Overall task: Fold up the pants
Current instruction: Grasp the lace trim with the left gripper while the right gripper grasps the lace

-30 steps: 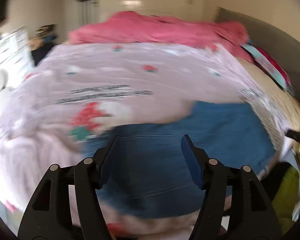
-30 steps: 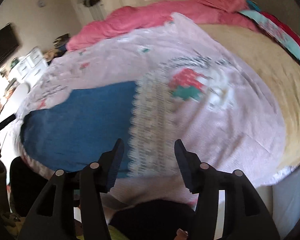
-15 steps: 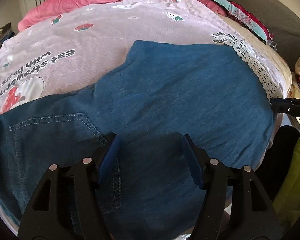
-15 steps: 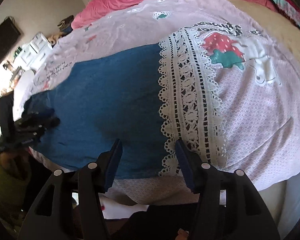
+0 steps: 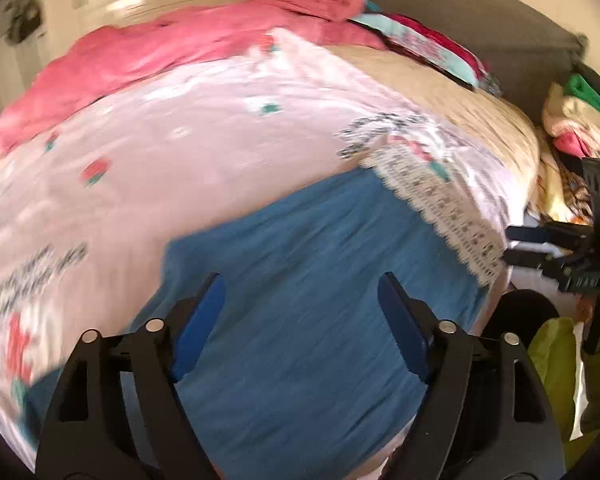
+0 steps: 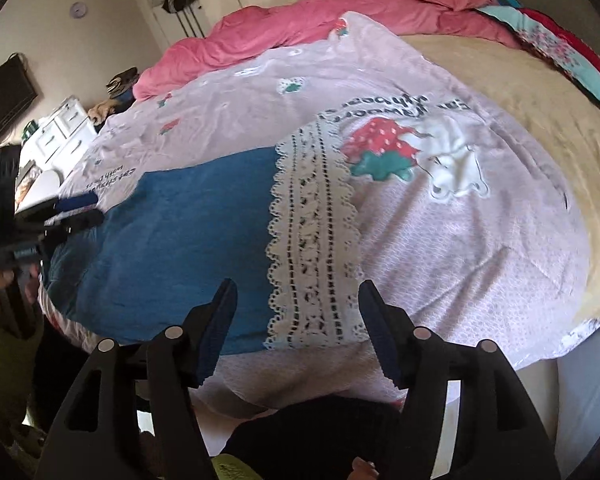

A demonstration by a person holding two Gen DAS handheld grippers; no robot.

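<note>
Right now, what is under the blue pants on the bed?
The blue pants lie flat on the pink strawberry-print blanket, beside its white lace band. Whatever lies beneath the denim itself is covered.

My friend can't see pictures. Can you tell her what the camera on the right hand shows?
Blue denim pants lie flat on a pink strawberry-print blanket with a white lace strip, spread over a bed. The right tongs hang open above the near edge, holding nothing. The left tongs reach in over the pants' far end.
</note>
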